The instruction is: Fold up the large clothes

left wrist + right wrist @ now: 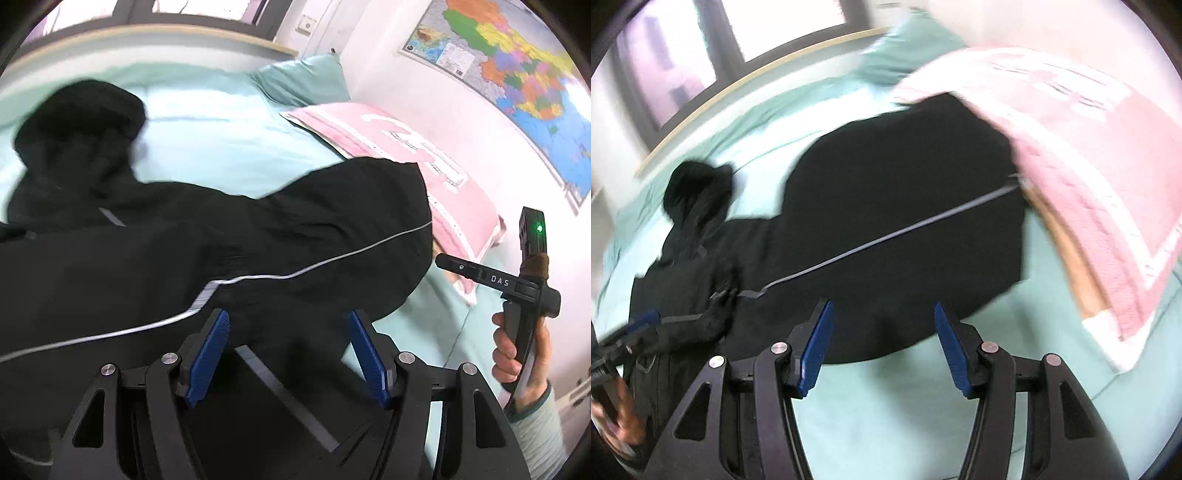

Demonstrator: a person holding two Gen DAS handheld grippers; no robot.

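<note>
A black hooded jacket (295, 240) with thin grey piping lies spread on a light teal bed sheet (221, 140), its hood (81, 122) at the far left. My left gripper (288, 317) hovers over the jacket's near part, blue pads apart and pressing on nothing. In the right wrist view the jacket (886, 184) fills the middle, its hood (698, 192) at the left. My right gripper (882, 314) is open above the jacket's near edge and the sheet (905, 406). The right gripper (461, 269) also shows from the side at the right, held by a hand (506, 354).
A pink pillow (424, 158) lies beside the jacket's right end, with a teal pillow (303, 81) behind it. A coloured map (517, 62) hangs on the right wall. A wooden bed rail (147, 33) and windows (775, 26) are at the far side. The left gripper (635, 325) appears blurred at the left edge.
</note>
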